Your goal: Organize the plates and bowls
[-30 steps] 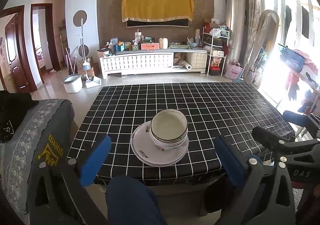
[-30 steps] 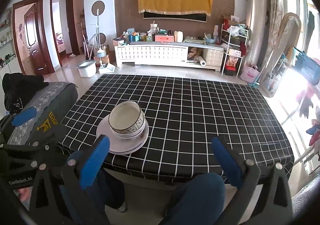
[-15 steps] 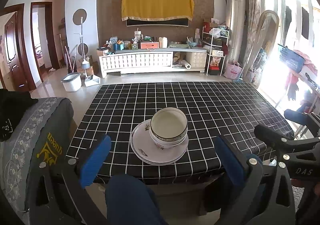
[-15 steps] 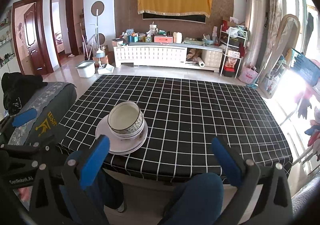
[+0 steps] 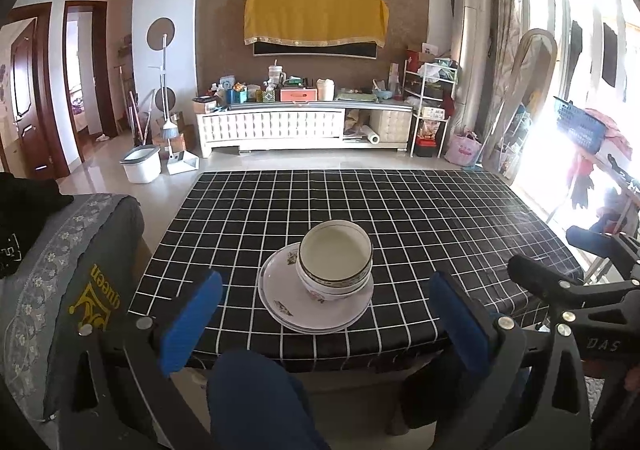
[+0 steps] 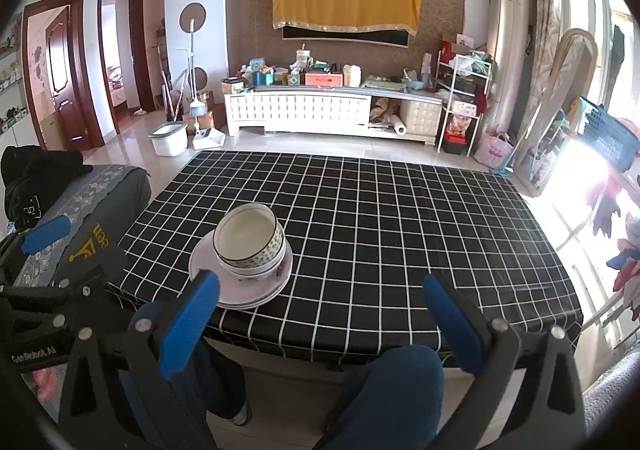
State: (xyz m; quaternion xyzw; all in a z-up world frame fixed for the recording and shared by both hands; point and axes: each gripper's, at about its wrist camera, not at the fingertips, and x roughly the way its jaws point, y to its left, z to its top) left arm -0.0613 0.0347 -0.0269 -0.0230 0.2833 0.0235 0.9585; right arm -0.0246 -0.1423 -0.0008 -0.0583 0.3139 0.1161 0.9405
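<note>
Stacked bowls (image 5: pixel 335 262) with patterned rims sit on stacked white floral plates (image 5: pixel 285 300) near the front edge of the black checked table (image 5: pixel 420 209). The same bowls (image 6: pixel 249 245) and plates (image 6: pixel 240 292) show at the left in the right wrist view. My left gripper (image 5: pixel 326 324) is open and empty, held back from the table in front of the stack. My right gripper (image 6: pixel 320 320) is open and empty, to the right of the stack and off the table's front edge.
A grey covered chair (image 5: pixel 60 282) with a black garment stands left of the table. My knees (image 5: pixel 256 394) are under the front edge. A TV cabinet (image 5: pixel 304 121) with clutter lines the far wall. A white bucket (image 5: pixel 141 169) stands on the floor.
Both grippers have shifted only slightly; the view drifted a little. The stack of bowls and plates has not moved.
</note>
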